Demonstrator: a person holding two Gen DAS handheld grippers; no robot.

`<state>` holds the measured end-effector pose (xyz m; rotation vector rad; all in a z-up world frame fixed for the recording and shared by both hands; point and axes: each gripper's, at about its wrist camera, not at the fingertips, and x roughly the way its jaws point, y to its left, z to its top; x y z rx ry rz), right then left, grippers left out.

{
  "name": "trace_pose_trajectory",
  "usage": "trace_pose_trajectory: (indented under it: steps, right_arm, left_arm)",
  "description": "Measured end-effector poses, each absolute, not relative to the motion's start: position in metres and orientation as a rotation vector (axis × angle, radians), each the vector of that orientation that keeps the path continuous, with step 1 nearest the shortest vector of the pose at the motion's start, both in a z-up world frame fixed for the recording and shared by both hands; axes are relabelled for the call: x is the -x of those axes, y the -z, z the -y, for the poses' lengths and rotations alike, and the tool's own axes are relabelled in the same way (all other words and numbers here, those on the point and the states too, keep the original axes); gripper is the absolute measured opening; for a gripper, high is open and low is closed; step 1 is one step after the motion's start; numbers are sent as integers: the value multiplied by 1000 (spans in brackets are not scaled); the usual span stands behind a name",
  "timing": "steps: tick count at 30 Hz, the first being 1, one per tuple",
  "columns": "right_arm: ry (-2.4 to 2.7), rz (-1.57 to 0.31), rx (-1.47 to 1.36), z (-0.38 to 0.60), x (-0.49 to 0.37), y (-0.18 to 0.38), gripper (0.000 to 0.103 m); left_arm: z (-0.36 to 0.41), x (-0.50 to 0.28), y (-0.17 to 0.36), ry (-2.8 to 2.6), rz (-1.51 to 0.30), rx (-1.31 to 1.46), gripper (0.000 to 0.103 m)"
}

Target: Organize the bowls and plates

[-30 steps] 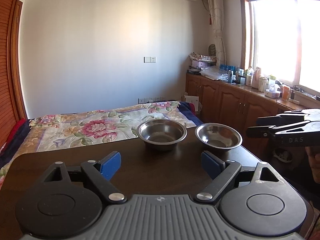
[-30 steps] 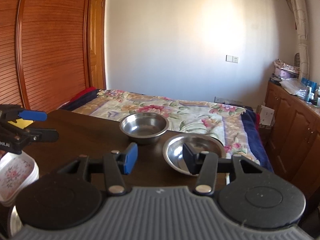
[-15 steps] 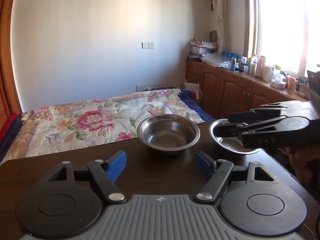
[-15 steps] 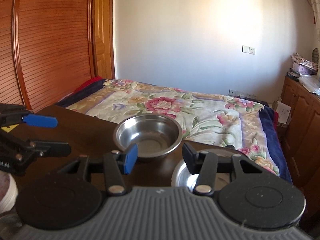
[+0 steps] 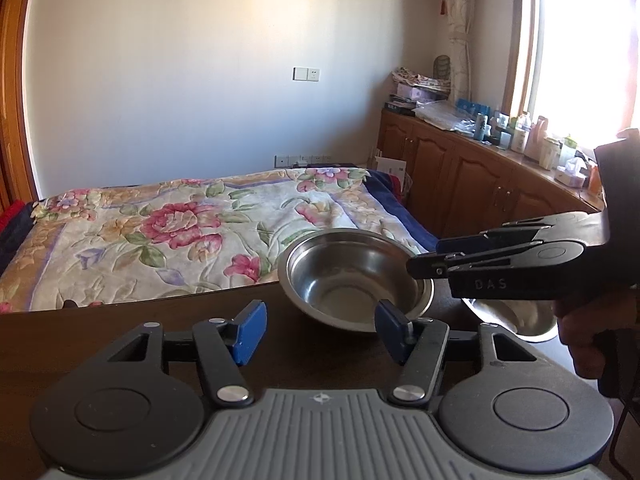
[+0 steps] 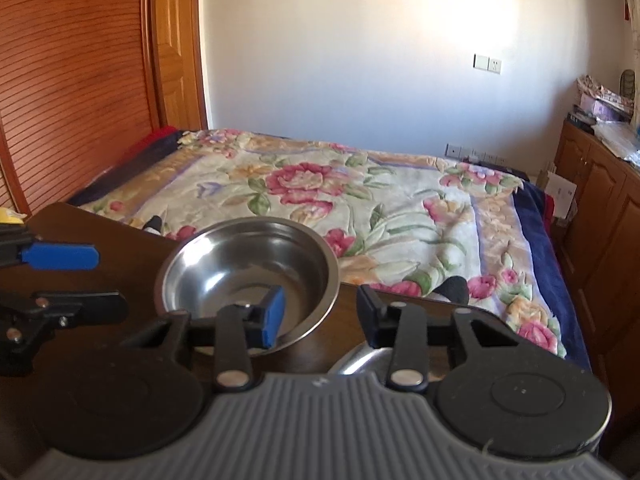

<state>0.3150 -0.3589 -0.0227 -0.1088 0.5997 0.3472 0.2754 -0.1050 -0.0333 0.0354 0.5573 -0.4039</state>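
Dark wooden surface [image 5: 120, 332], beside a bed [image 5: 180, 232]. Deep steel bowl [image 5: 352, 276] near the far edge; shallow steel bowl [image 5: 516, 316] just right of it. Left hand-held gripper [image 5: 318, 330]: jaws wide, empty. Right hand-held gripper [image 6: 320, 312]: jaws wide, straddling the deep bowl's right rim.

Steel bowl [image 5: 352, 276] upright on table edge (second bowl [image 5: 516, 318] beside).
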Motion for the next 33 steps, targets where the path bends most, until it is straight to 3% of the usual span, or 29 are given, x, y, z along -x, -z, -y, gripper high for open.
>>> trace_pose_trajectory:
  steps: [6, 22, 33]
  right_arm:
    - [-336, -631, 122, 353, -322, 26, 41]
    - [-407, -673, 125, 343, -318, 28, 23]
    - [-470, -710, 84, 343, -309, 32, 23]
  left_arm:
    - [105, -284, 38, 399, -567, -32, 59]
    - [101, -291, 49, 383, -620, -4, 57]
    - [96, -296, 62, 371, -696, 16, 41]
